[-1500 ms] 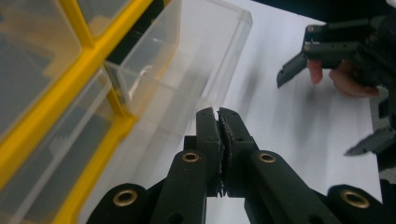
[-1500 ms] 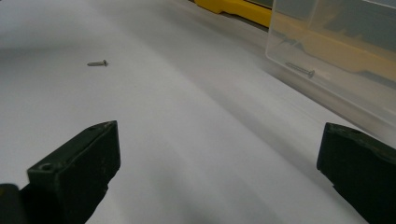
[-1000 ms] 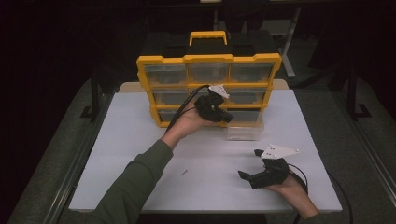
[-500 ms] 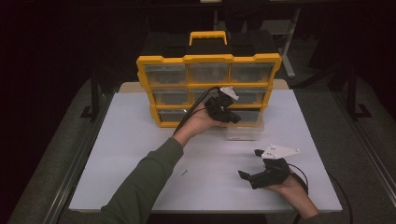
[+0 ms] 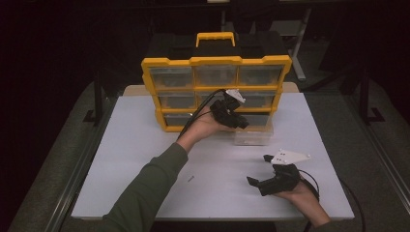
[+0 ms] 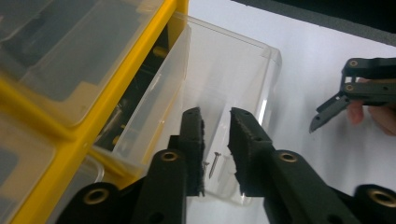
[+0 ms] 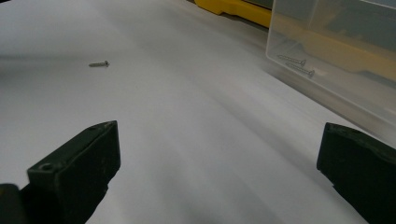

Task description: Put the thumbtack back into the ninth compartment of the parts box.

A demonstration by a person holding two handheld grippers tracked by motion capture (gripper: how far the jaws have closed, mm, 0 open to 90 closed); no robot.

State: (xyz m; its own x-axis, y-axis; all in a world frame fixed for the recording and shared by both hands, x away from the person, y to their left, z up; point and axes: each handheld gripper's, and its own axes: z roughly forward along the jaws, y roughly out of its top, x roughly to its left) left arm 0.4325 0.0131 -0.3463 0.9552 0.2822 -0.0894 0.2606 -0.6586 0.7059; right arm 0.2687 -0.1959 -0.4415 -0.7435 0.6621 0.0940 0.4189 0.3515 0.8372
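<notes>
A yellow organizer [image 5: 215, 63] with clear drawers stands at the back of the white table [image 5: 145, 159]. Its bottom right drawer [image 5: 254, 136] is pulled out, and two screws [image 6: 214, 164] lie in it. My left gripper [image 5: 241, 123] hovers over that drawer [image 6: 233, 60]. Its jaws have just been opening and stand a little apart with nothing between them [image 6: 215, 114]. One loose screw [image 5: 191, 178] lies on the table. My right gripper [image 5: 258, 169] rests low at the front right, wide open and empty [image 7: 219, 140], facing the loose screw [image 7: 99, 64] and the drawer [image 7: 336, 42].
The organizer [image 6: 116, 93] fills the back middle of the table, with a yellow handle [image 5: 215, 37] on top. Bare white tabletop lies to the left and in front. Dark floor surrounds the table edges.
My left gripper has shifted slightly right and down over the pulled-out drawer, and its jaws have parted. The right gripper has stayed where it was.
</notes>
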